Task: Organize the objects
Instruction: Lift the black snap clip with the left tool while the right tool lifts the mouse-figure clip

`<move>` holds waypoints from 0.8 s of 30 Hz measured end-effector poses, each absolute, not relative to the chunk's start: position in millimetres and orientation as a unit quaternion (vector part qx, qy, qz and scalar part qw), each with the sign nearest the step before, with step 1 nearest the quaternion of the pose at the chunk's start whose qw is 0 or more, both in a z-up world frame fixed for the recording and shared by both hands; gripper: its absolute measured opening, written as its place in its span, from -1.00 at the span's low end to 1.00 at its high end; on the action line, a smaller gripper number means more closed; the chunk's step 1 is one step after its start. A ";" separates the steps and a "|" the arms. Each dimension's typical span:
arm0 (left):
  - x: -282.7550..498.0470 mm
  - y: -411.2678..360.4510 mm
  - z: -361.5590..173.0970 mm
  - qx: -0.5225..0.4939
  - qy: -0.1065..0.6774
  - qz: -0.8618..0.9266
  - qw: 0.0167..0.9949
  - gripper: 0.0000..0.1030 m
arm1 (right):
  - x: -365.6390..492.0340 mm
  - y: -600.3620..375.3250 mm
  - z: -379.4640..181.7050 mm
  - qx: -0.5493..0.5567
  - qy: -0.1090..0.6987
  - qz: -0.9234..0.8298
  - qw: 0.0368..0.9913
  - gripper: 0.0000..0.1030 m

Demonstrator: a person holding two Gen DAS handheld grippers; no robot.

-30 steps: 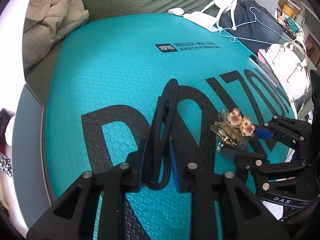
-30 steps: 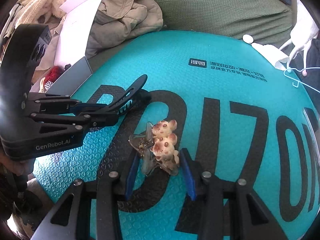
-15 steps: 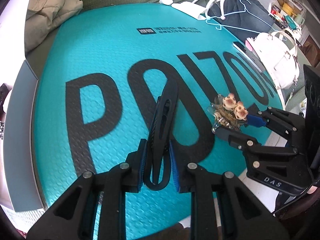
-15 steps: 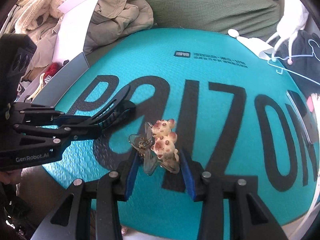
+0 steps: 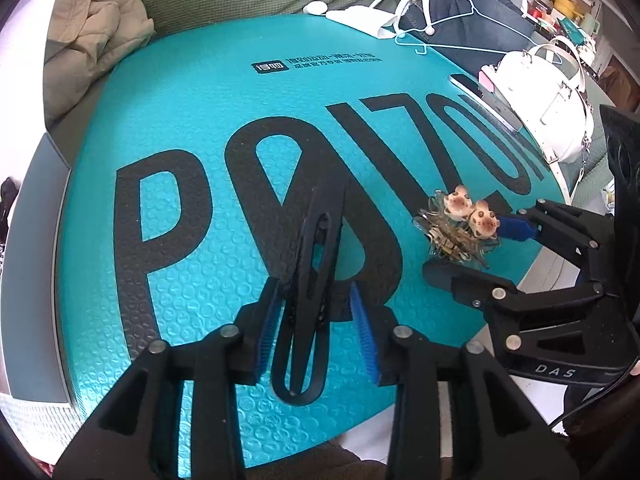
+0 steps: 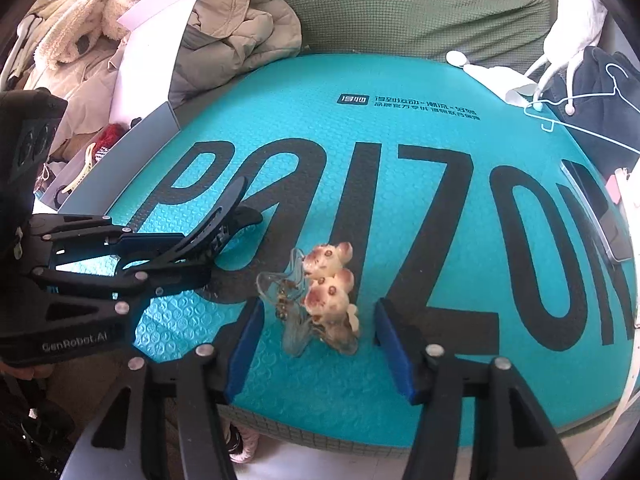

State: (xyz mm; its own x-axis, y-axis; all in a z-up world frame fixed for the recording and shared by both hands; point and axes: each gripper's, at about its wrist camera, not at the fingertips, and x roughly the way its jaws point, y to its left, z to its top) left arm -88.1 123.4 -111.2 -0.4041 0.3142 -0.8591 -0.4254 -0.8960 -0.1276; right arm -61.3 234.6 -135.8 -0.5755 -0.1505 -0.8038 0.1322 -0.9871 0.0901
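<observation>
While its jaws are opening, the left gripper (image 5: 316,330) has the black hair clip (image 5: 310,280) standing between its blue pads (image 5: 267,330); a gap shows on the right side, and the left pad sits very close, so contact there cannot be told. The clip's far end rests on the teal bubble mailer (image 5: 208,128), over the big black lettering. Just to its right, the right gripper (image 6: 318,350) is opening too, its pads clear on both sides of the clear claw clip with two beige animal figures (image 6: 324,300), which sits on the mailer near its near edge. Beyond the mailer's left edge an open grey box (image 6: 120,160) holds a red knitted item and something checked, only partly in view. Further back lie a beige jacket (image 6: 236,36) and a green cushion (image 6: 400,12). On the far right, a white handbag (image 5: 548,96) stands past the mailer, near dark clothing (image 5: 472,20) with a pale blue wire hanger (image 5: 472,40) lying across it.
</observation>
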 end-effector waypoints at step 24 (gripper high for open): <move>-107.4 110.8 -115.7 -0.501 0.010 0.839 0.211 -0.59 | -65.4 231.1 -139.0 0.425 0.001 -0.904 0.042 -0.23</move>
